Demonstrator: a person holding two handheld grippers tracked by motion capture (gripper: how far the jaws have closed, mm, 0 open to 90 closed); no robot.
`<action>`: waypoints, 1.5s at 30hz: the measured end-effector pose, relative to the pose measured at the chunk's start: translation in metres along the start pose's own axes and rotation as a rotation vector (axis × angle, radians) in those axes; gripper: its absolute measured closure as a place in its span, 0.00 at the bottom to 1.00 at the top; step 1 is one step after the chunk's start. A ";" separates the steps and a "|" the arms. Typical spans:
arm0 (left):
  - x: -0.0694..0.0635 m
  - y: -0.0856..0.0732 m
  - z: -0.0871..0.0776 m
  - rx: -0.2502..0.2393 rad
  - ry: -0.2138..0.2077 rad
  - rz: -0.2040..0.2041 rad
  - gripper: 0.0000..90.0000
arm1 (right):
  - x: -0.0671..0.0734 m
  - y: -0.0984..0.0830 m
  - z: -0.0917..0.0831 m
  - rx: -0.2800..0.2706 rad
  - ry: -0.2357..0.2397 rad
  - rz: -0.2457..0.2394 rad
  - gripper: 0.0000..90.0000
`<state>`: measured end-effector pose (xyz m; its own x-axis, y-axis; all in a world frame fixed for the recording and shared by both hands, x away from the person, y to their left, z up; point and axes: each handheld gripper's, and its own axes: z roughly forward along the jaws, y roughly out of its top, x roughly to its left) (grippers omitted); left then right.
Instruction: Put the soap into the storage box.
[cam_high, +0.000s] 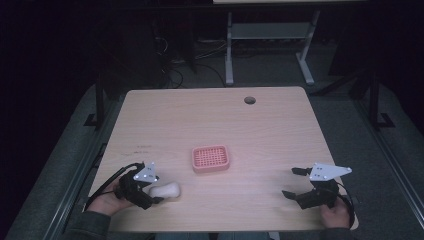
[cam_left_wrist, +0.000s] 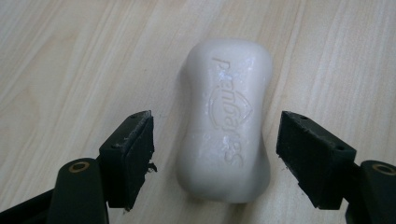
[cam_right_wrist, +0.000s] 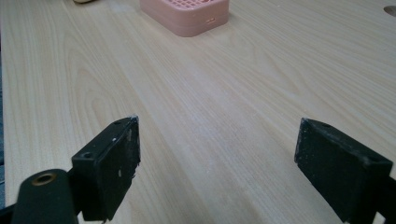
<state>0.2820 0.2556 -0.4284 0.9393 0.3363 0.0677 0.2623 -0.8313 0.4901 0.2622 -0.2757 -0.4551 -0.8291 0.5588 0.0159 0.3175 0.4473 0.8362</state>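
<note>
A white bar of soap (cam_left_wrist: 227, 126) with raised lettering lies flat on the wooden table (cam_high: 210, 120); in the high view the soap (cam_high: 166, 190) is near the front left. My left gripper (cam_left_wrist: 215, 154) is open, its jaws on either side of the bar's near end with a gap on each side. A pink soap dish (cam_high: 210, 158) with a grid top sits mid-table, apart from the soap. My right gripper (cam_high: 294, 182) is open near the front right, holding nothing, and the pink dish (cam_right_wrist: 186, 14) lies well ahead of it (cam_right_wrist: 217, 163).
A round cable hole (cam_high: 249, 100) is in the table near its far edge. Beyond the table stand the legs of another desk (cam_high: 229, 50) and loose cables on a dark floor. A hand holds each gripper at the table's front edge.
</note>
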 end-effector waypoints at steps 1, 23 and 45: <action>0.000 0.001 0.001 0.004 0.002 0.004 0.30 | 0.001 0.000 0.000 0.002 0.002 -0.001 0.15; -0.004 0.010 0.013 0.034 -0.028 0.021 0.42 | 0.005 0.004 0.000 -0.013 0.014 -0.023 0.15; -0.001 0.008 0.021 0.051 -0.033 -0.001 0.50 | 0.006 0.006 -0.001 -0.031 0.014 -0.030 0.15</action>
<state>0.2878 0.2396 -0.4427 0.9457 0.3227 0.0382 0.2731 -0.8530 0.4447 0.2587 -0.2705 -0.4497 -0.8444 0.5356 -0.0022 0.2781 0.4418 0.8529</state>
